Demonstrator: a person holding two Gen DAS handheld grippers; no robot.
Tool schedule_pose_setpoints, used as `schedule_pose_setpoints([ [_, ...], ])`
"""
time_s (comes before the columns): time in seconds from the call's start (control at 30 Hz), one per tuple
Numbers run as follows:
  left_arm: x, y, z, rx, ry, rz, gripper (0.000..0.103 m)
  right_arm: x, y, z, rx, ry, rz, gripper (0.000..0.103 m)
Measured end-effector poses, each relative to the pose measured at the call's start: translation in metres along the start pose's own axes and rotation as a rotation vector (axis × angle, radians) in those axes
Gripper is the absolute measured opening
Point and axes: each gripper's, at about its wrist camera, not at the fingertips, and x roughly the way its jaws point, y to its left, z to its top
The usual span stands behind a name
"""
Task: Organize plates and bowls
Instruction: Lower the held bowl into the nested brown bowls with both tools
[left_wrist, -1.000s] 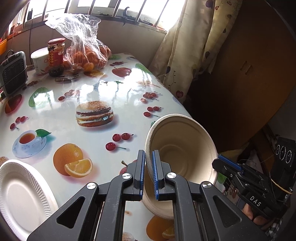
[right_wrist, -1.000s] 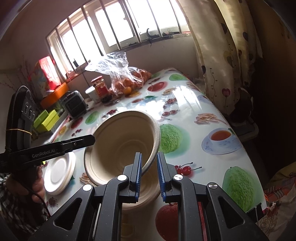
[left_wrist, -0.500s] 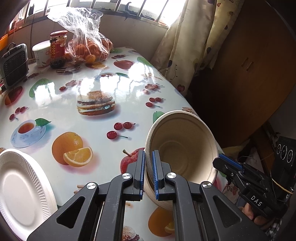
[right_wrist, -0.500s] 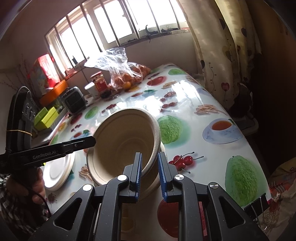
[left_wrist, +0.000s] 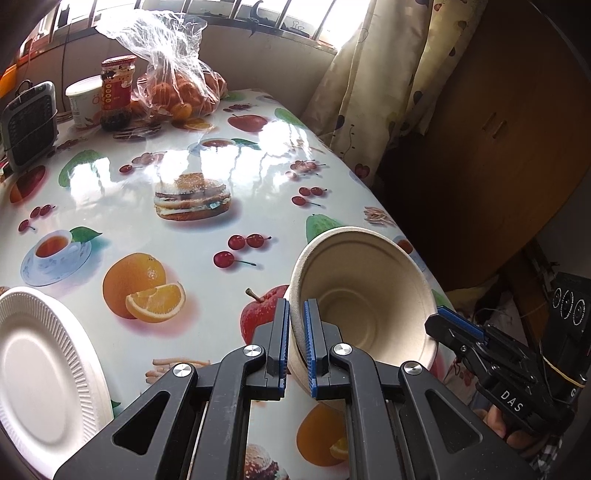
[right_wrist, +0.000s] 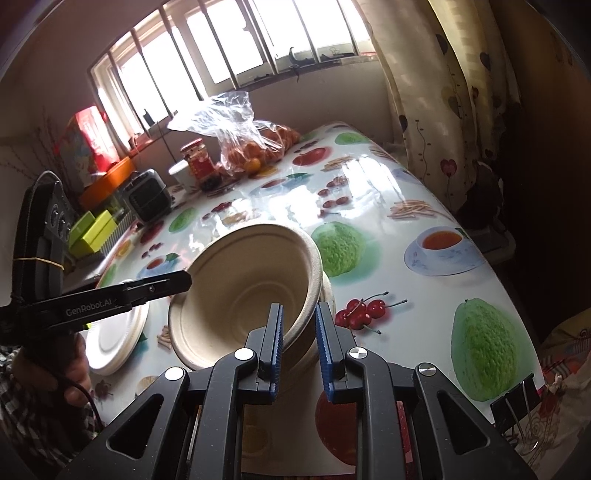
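Observation:
A beige paper bowl (left_wrist: 369, 288) hangs tilted just above the fruit-print table, mouth toward the cameras. My left gripper (left_wrist: 295, 306) is shut on its left rim, one pad inside and one outside. My right gripper (right_wrist: 298, 310) is shut on the opposite rim of the same bowl (right_wrist: 240, 288). A second beige bowl (right_wrist: 325, 295) seems nested under it. Each view shows the other tool: the right gripper (left_wrist: 443, 321) at the bowl's right edge, the left gripper (right_wrist: 183, 282) at its left edge. A white ribbed paper plate (left_wrist: 37, 369) lies at the near left, also visible as the plate (right_wrist: 114, 339) in the right wrist view.
At the far end stand a bag of oranges (left_wrist: 177, 92), a red-lidded jar (left_wrist: 116, 92), a white tub (left_wrist: 83, 99) and a small grey heater (left_wrist: 27, 125). A curtain (left_wrist: 369, 110) and a wooden cabinet (left_wrist: 498, 147) border the table's right edge. Green boxes (right_wrist: 92, 232) sit left.
Both grippers keep their pinch on the bowl. The table's far end has drifted slightly up in the left wrist view; the bowl sits a little lower over the cloth.

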Motion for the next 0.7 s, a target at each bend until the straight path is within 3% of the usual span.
schedule_pose_setpoints([
  [0.7, 0.0079, 0.0014, -0.0052, 0.0, 0.031, 0.007, 0.008, 0.0041, -0.0053, -0.0062, 0.013, 0.018, -0.003, 0.018],
])
